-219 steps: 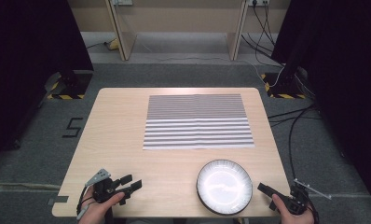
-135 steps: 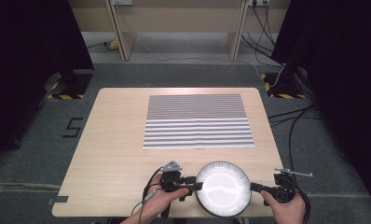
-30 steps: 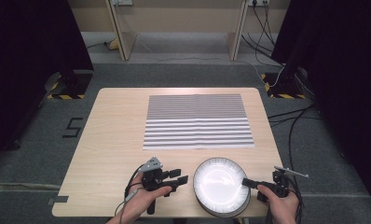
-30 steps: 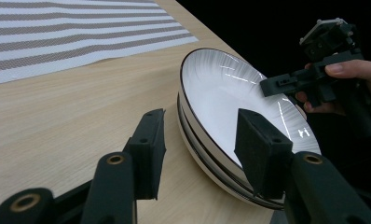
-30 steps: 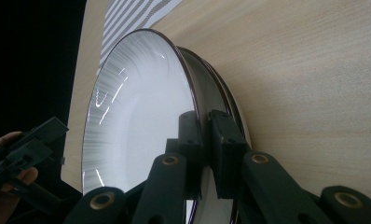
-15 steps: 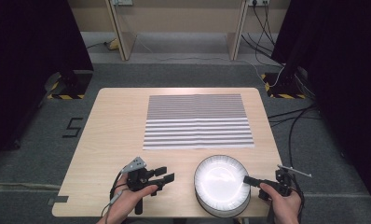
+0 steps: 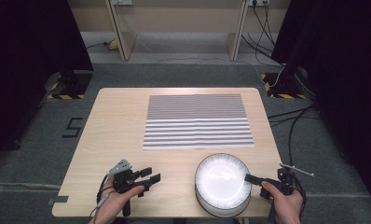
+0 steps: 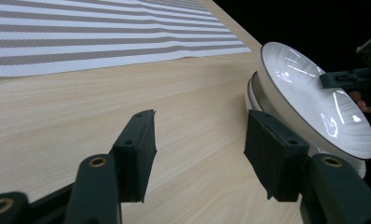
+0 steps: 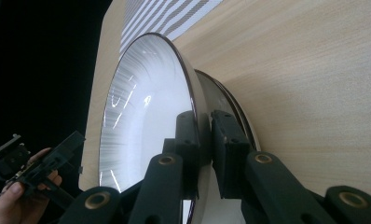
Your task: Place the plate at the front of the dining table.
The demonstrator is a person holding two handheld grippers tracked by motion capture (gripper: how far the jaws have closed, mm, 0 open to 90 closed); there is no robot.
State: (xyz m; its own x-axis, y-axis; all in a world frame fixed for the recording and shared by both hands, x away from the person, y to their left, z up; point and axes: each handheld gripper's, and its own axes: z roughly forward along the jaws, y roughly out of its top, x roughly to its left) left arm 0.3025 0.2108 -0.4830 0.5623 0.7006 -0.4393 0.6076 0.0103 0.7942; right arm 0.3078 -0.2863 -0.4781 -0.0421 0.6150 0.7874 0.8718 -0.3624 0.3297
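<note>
Right tool (image 9: 203,140) clamps top plate's (image 7: 221,179) rim; left tool (image 8: 200,154) gapes, level.

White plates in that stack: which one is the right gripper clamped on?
The top white plate with the thin dark rim. The right gripper pinches its near edge, lifting it off the plates beneath, which lie flat on the pale wooden table.

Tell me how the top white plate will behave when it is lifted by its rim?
The top white plate looks rigid and glazed, so it is probably slippery and breakable. The right gripper pinches only one rim edge, so the plate may tilt. It sits on another plate and could scrape it.
</note>
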